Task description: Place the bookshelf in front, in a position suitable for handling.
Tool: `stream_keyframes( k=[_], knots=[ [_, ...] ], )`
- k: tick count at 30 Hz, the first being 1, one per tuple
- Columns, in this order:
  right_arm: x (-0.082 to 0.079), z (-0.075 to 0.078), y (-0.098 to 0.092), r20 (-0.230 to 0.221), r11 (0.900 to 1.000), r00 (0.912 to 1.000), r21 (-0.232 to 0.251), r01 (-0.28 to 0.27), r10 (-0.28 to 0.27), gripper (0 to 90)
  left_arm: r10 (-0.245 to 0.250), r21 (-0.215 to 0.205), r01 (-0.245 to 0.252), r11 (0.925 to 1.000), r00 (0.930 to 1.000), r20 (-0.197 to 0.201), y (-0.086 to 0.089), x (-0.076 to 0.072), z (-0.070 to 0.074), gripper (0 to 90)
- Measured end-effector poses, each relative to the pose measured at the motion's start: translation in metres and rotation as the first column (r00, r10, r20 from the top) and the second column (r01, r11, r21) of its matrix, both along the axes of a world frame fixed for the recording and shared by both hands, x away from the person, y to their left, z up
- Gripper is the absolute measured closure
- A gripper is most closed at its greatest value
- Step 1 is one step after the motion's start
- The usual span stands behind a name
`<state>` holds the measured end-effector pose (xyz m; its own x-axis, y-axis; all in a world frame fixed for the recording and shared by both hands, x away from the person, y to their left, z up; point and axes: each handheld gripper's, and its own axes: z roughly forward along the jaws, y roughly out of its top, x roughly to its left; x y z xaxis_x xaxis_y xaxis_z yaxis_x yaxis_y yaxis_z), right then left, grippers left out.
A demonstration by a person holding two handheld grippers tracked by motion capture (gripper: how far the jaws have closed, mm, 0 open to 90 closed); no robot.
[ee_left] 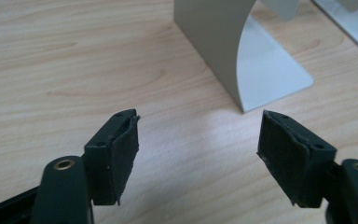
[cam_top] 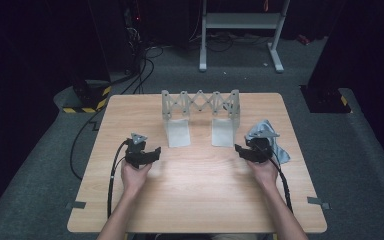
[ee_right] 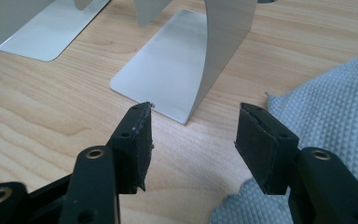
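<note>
A grey metal folding rack [cam_top: 200, 102] with a scissor lattice stands at the back middle of the wooden table [cam_top: 195, 200] on two flat foot plates. My left gripper [cam_top: 155, 152] hovers near the left foot plate [ee_left: 265, 70]. In the left gripper view that gripper [ee_left: 198, 140] is open, with bare wood between its pads. My right gripper [cam_top: 240, 149] is close to the right foot plate [ee_right: 163, 70]. It [ee_right: 193, 135] is open too and holds nothing. A blue-grey waffle cloth [ee_right: 326, 107] lies crumpled just right of it, partly under the jaw.
The cloth [cam_top: 280, 150] sits near the table's right edge. Black cables trail from both grippers toward the person. Beyond the table are a grey carpet, a white frame stand [cam_top: 240, 30] and black bases with yellow-black tape [cam_top: 87, 100].
</note>
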<state>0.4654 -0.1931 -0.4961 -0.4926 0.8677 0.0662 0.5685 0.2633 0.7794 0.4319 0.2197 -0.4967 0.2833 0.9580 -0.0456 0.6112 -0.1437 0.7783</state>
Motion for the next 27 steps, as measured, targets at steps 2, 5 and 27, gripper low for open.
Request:
stream_keyframes(
  k=[2, 5, 27],
  knots=[
    [0.001, 0.0, 0.002, 0.005, 1.0, 1.0, 0.004, 0.008, -0.008, 47.7, -0.002, -0.016, 0.002, 0.9999, 1.0, -0.002, -0.003, 0.006, 0.0, 31.4],
    [0.006, -0.002, 0.003, 0.01, 0.999, 0.9992, 0.008, 0.04, -0.04, 52.0, 0.004, -0.017, -0.004, 0.9998, 1.0, -0.006, -0.01, 0.016, 0.001, 34.6],
    [0.032, -0.023, 0.019, -0.023, 0.991, 0.9913, 0.019, 0.13, -0.129, 71.4, 0.029, -0.013, -0.029, 0.9995, 0.9993, -0.025, -0.045, 0.056, -0.016, 48.9]
  ],
)
